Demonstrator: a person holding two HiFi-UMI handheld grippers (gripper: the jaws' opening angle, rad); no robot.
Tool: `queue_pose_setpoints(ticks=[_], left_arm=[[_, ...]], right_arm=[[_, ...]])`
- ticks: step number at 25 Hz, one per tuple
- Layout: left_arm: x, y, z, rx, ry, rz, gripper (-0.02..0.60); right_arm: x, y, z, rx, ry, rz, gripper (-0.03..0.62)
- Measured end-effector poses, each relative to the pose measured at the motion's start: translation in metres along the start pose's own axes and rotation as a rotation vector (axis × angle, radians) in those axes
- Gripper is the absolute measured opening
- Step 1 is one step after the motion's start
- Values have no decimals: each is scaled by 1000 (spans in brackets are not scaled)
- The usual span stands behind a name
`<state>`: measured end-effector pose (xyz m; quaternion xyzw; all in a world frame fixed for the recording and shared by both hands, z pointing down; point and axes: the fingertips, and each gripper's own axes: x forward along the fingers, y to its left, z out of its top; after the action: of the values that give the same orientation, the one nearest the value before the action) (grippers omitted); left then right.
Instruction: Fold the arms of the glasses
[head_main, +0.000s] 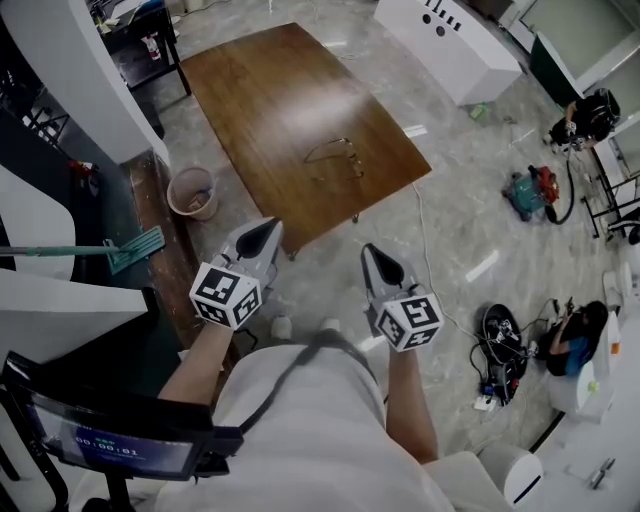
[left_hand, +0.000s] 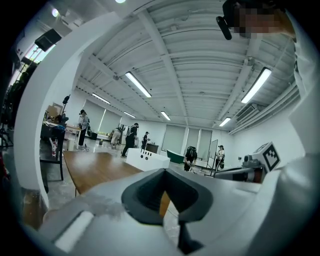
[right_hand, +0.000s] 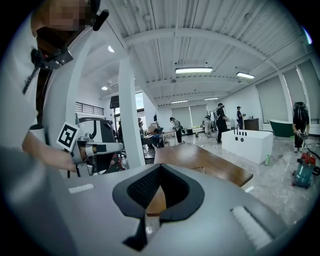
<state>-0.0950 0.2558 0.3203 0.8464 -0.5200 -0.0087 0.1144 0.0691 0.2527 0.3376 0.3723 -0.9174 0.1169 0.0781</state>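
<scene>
glasses (head_main: 335, 160) lie untouched on the table (head_main: 250, 90); left gripper (head_main: 266, 232) and right gripper (head_main: 375, 256), both closed and empty, hang short, so reaching in comes next.

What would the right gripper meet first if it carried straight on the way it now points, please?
Probably the wooden table: the shut right gripper points at its near end, short of the glasses. Depth is unclear, but nothing else shows in between.

Glasses (head_main: 335, 160) lie on the wooden table (head_main: 265, 95).
</scene>
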Motion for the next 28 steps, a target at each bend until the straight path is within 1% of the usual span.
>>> queue_pose_setpoints(ticks=[5, 9, 12, 17, 21, 25, 28], left_arm=[[-2, 13, -12, -13, 17, 5, 3], [10, 19, -17, -20, 27, -1, 3], [27, 28, -22, -27, 41, -5, 5], [71, 50, -22, -33, 67, 15, 5], [122, 69, -23, -28, 78, 42, 5], [162, 71, -8, -6, 98, 48, 5], [191, 73, -11, -4, 132, 61, 5]], right_arm=[[4, 1, -12, -45, 25, -17, 6], [16, -11, -16, -25, 37, -12, 8], [35, -26, -16, -13, 39, 6, 8], [74, -61, -10, -23, 55, 41, 8], [110, -109, -4, -46, 62, 68, 8], [129, -140, 14, -104, 95, 107, 8], [143, -162, 19, -138, 118, 139, 8]])
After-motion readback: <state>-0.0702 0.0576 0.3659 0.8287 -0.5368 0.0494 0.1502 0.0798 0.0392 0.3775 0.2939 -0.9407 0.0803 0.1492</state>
